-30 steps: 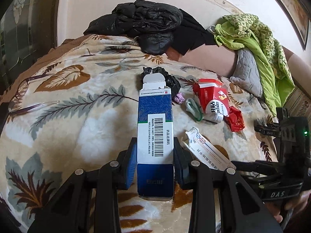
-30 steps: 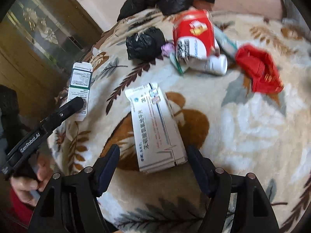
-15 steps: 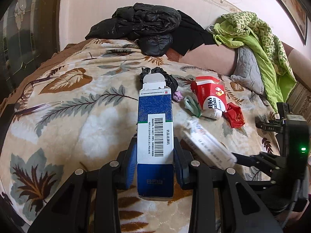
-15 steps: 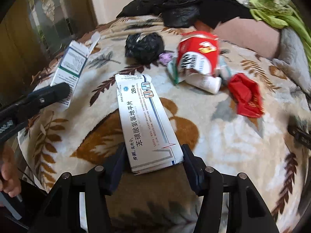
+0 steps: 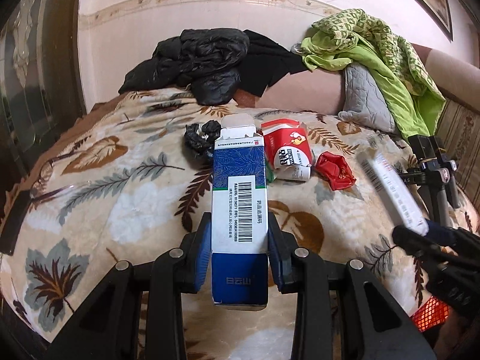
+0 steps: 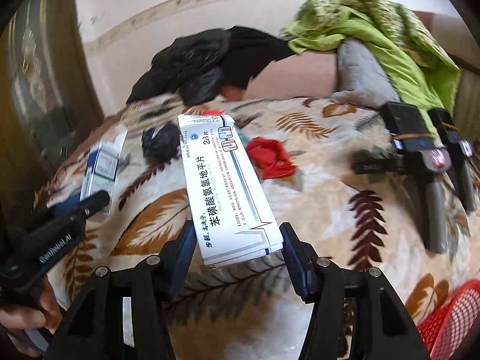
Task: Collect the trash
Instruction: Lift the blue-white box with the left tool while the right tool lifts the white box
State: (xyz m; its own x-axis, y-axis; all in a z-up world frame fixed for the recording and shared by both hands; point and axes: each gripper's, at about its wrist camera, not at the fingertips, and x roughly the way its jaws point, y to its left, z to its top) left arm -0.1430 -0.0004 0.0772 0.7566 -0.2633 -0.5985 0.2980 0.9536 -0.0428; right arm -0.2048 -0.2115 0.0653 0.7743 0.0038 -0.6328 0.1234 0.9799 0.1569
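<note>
My left hand-held gripper (image 5: 239,256) is clamped on a tall blue-and-white cardboard medicine box (image 5: 239,210), held above the leaf-patterned blanket on the bed (image 5: 99,186). To its right, my right hand-held gripper (image 6: 237,250) grips a long white cardboard tablet box (image 6: 223,186). Beyond both lie a crumpled black plastic bag (image 5: 198,139), a red-and-white carton (image 5: 288,153) and a red crumpled wrapper (image 5: 336,171).

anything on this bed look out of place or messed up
Yes. Trash lies loose on the blanket: a torn-open red carton, a crumpled red wrapper and a balled black bag. A spare black tool also lies on the bed at the right. Both held boxes, blue and white, have open ends.
</note>
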